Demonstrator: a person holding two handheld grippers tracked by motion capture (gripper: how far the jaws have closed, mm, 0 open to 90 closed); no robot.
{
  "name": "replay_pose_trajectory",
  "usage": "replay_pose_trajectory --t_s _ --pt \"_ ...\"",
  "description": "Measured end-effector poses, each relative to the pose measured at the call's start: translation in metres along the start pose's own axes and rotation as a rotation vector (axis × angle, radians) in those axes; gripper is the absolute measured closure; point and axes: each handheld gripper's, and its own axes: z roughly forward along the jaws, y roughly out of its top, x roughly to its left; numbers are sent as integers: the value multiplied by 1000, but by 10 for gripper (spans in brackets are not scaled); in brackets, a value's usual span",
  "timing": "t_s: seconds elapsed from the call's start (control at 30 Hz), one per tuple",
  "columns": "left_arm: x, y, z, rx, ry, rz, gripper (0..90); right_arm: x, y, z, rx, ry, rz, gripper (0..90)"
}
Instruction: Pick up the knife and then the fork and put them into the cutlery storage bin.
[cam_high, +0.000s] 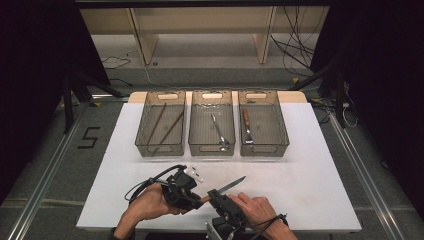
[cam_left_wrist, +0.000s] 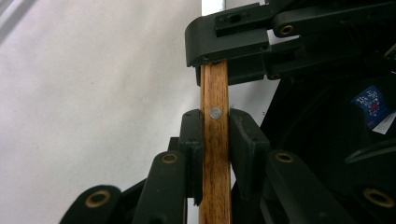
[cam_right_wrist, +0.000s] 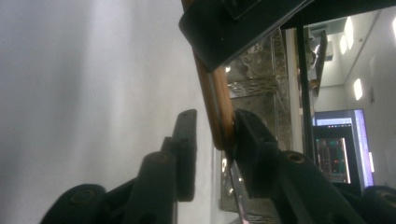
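Your two tongs share one knife (cam_high: 226, 189)
Left tongs (cam_left_wrist: 215, 135) clench its wooden handle; right tongs (cam_right_wrist: 212, 135) stand released around it, one pad touching.

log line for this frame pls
left gripper: shut on knife handle | right gripper: jaws around same handle, one pad touching, gap at other | blade over table

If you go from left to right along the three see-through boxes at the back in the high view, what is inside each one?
Left bin with chopsticks → middle bin with a metal spoon → right bin with a wooden-handled knife.
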Motion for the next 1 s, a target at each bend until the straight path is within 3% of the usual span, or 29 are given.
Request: replay_pose_trajectory --t_s 0.17,0.33,0.43,0.6,0.9,1.0 --pt "1 0 -2 -13 -5 0 755 1 0 -1 13 -7 -40 793" --pt "2 0 -4 -43 -8 -9 739 1 -1 -1 21 3 -41 807" --pt "5 -2 -8 -84 7 -34 594 -1 -4 -1 38 -1 -42 809" --pt "12 -7 -22 -157 16 -60 452 -9 -12 -2 63 -17 -28 810" --pt "29 -21 -51 -262 77 -121 321 -27 -34 -6 137 -33 54 810" --pt "31 -26 -56 -292 107 -117 287 -38 -41 -7 142 -26 118 810"
